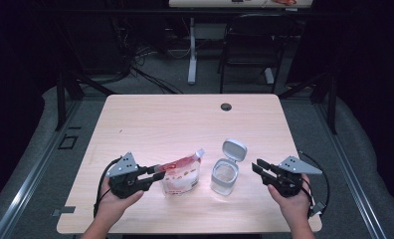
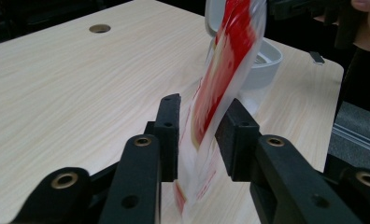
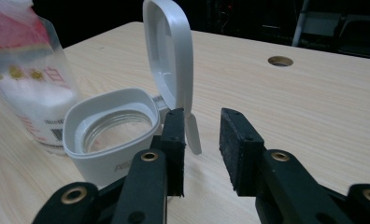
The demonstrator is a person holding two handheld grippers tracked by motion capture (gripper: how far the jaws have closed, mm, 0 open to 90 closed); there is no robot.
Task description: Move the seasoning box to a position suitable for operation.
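A light wood-grain table (image 1: 150, 119) with a round cable hole (image 1: 226, 106) is set on grey carpet (image 1: 46, 144). A dark chair (image 1: 249, 45) and a white desk leg (image 1: 192, 50) are seen beyond, in dim surroundings.

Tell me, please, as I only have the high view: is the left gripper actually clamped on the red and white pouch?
Observer: No. In the left gripper view the pouch stands upright between the jaws of the left gripper, but a gap shows beside one pad.
Operator: Thank you. Could you see into the jar?
Observer: Yes. The right gripper view looks into the jar: only a thin pale layer seems to lie at the bottom.
Operator: And the right gripper, please?
Observer: The right gripper has open jaws with nothing between them; the tab of the raised lid hangs just ahead of them.
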